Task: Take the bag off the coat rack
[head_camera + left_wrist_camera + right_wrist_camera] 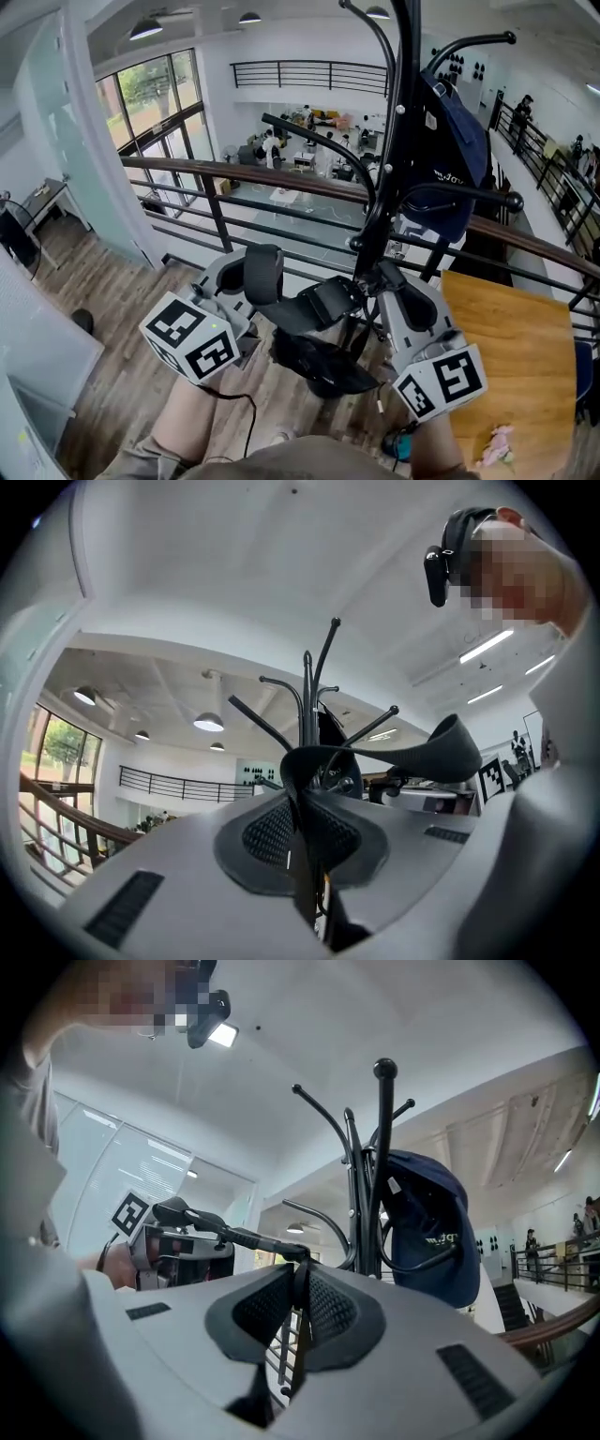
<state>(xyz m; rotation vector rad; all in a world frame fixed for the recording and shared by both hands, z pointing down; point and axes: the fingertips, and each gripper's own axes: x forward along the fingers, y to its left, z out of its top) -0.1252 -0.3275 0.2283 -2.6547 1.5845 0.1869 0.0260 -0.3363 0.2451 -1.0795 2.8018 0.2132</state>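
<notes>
A black coat rack (394, 141) stands just ahead of me, with a navy blue cloth item (455, 155) hung on its right hooks. A black bag (323, 366) dangles below and between my two grippers, clear of the hooks, on its black strap (314, 305). My left gripper (265, 279) is shut on the wide padded part of the strap (441, 752). My right gripper (380, 278) is shut on a thin part of the strap (234, 1235). The rack (307, 696) rises behind the left gripper (302, 808). Beyond the right gripper (298, 1283) are the rack (380, 1147) and the navy item (431, 1222).
A wood-topped railing (281, 183) runs behind the rack, with an open hall far below it. A wooden table (506, 347) stands at the right, a small pink object (497, 445) on it. The floor is wood planks. A person's legs are at the bottom edge.
</notes>
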